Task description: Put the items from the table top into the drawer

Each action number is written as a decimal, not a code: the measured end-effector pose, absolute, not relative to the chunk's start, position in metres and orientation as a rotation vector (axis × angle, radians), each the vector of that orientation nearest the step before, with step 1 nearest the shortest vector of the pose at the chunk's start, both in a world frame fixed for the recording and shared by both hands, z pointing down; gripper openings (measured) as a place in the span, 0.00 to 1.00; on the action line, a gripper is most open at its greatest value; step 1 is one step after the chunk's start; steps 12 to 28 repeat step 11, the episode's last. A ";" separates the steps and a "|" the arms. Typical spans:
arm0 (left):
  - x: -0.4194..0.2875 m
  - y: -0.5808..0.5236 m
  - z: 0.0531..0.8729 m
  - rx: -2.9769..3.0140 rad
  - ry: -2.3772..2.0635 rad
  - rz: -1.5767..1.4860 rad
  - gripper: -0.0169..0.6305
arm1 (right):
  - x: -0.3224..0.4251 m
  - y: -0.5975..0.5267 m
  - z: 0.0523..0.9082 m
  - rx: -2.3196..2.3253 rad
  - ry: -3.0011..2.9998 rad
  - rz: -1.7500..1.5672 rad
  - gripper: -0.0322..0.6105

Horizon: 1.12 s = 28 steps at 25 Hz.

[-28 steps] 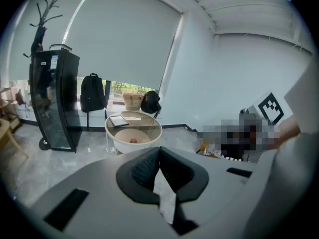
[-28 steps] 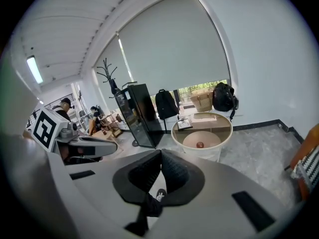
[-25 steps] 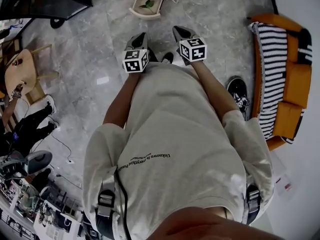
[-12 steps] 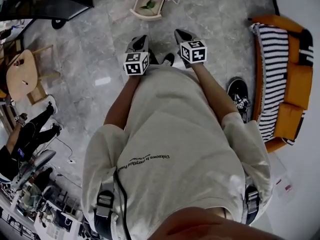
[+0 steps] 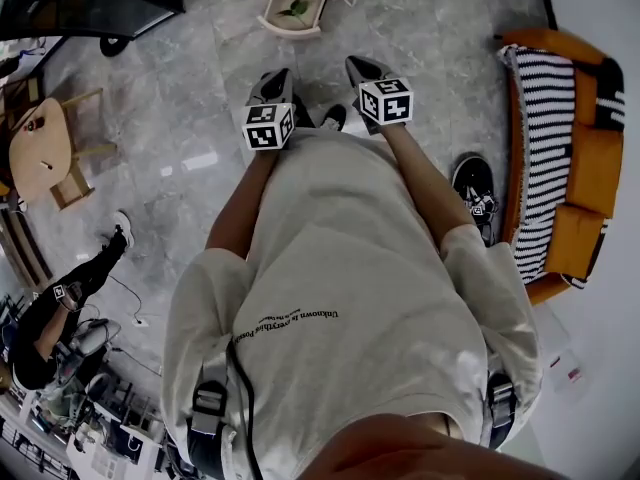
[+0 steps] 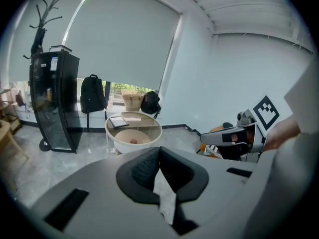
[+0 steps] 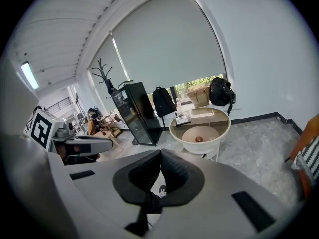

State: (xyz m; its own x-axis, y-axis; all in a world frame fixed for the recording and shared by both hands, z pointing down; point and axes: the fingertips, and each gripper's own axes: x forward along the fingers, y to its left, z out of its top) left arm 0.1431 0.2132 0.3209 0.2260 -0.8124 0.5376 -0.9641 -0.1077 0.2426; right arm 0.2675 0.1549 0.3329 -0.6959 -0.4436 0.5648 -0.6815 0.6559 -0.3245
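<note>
Small reddish-brown round item (image 7: 199, 139) at the round glass-topped white table (image 7: 227, 128), mid-frame, looked light and roll-prone, best pinched across its sides; left gripper (image 6: 159, 151) and right gripper (image 7: 160, 153) were both closed, empty.

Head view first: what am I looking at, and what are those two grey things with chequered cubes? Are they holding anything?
A person stands on a stone floor with a two-jaw tool in each hand. The head view looks down their shirt at the left tool and the right tool; the cubes are part of them. The other two pictures come from cameras riding on each tool, looking along its jaws. Both tools are shut and empty. Ahead stands a round table with a flat book-like item on top.
</note>
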 end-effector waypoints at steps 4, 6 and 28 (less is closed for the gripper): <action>0.143 0.213 0.319 1.967 -1.634 0.362 0.06 | 0.265 0.157 0.333 0.856 -2.443 0.752 0.10; 0.140 0.213 0.317 1.967 -1.641 0.356 0.06 | 0.264 0.154 0.331 0.863 -2.449 0.761 0.10; 0.137 0.213 0.316 1.964 -1.644 0.353 0.06 | 0.260 0.155 0.329 0.856 -2.451 0.741 0.10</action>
